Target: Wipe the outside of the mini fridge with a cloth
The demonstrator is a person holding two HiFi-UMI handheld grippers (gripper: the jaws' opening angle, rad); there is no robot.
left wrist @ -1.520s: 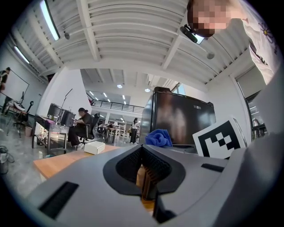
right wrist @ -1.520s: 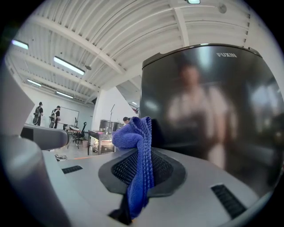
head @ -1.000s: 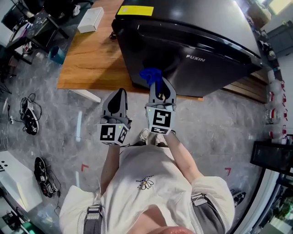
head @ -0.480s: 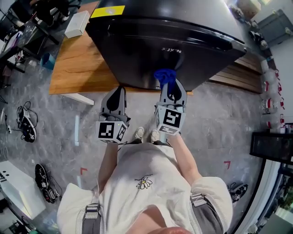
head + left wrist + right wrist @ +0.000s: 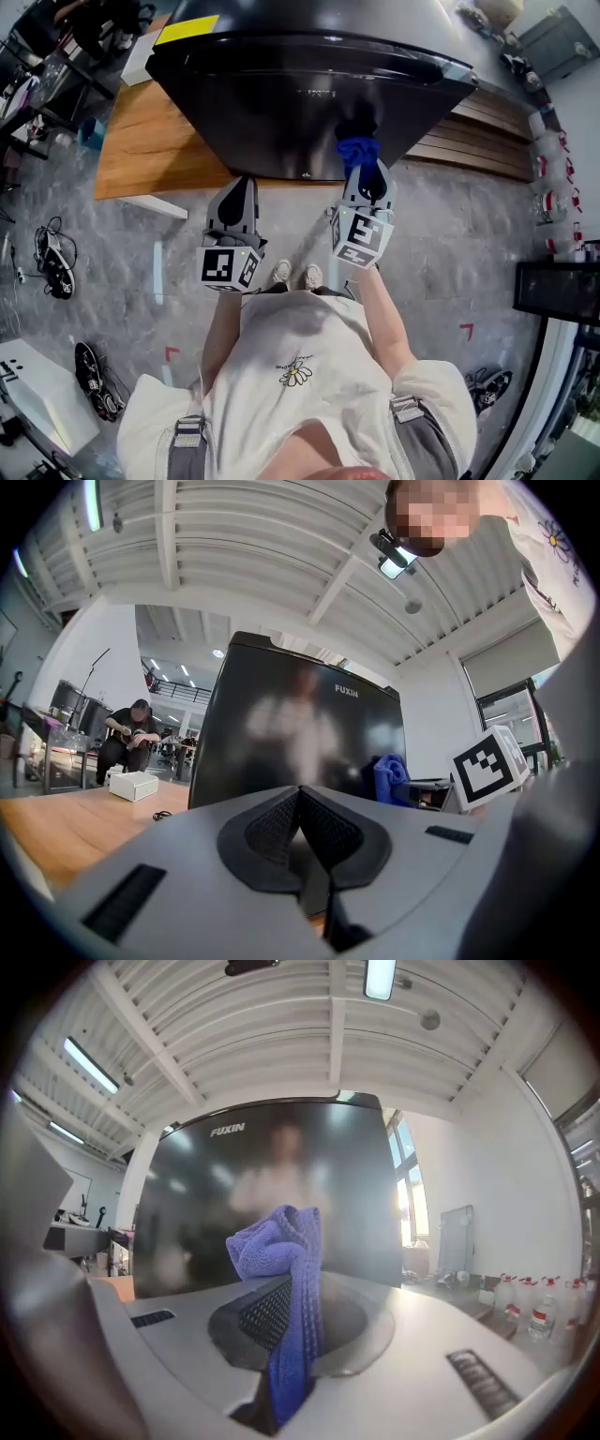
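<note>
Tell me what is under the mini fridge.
The mini fridge stands on a wooden platform, whose boards show to its left and right. The patch directly beneath, and any feet, are covered by the fridge's black body.

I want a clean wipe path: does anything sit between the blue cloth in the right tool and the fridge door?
Nothing visible does. The blue cloth, clamped in the right tool, faces the mini fridge door directly.
</note>
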